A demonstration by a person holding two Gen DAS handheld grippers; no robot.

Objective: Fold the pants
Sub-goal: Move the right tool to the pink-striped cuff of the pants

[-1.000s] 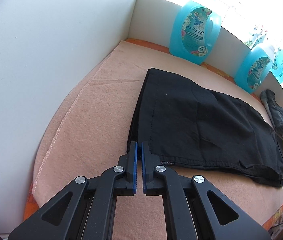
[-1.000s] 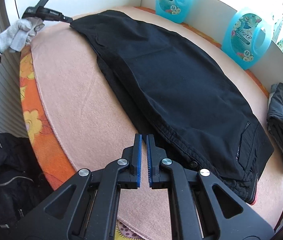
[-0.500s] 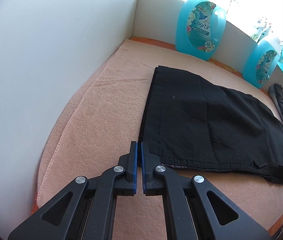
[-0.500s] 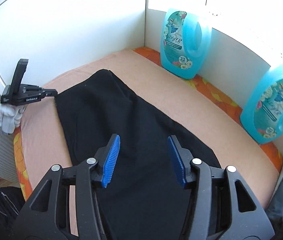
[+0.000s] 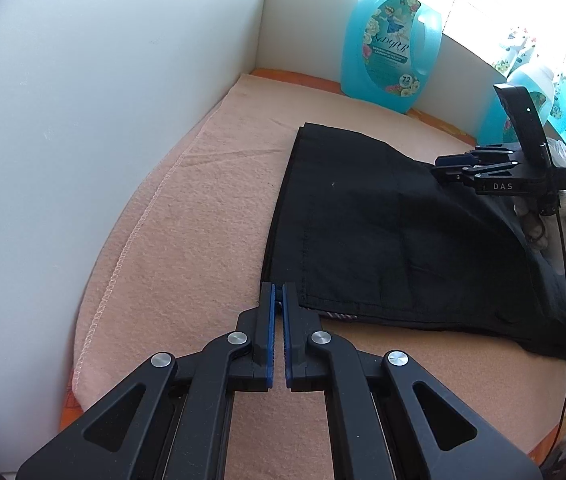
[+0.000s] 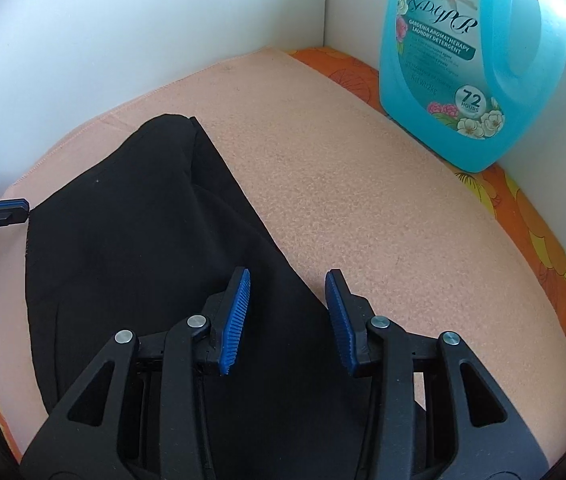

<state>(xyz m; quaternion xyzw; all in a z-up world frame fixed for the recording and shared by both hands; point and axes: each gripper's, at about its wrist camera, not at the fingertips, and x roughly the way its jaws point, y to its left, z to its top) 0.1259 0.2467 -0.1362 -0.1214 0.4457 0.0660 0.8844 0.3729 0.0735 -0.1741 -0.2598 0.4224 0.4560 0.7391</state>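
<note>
Black pants lie folded lengthwise on a peach towel. My left gripper is shut on the near hem corner of the pants, low on the towel. My right gripper is open and empty, hovering over the far long edge of the pants. The right gripper also shows in the left wrist view, above the pants at the right. The left gripper shows at the left edge of the right wrist view, pinching the hem.
White walls close the left and back sides. A large blue detergent bottle stands at the back, with two more to its right. An orange flowered cloth lies under the towel.
My right gripper has moved further over the pants toward the far edge, lower and closer to the fabric, still open. My left gripper stays shut on the hem corner.
</note>
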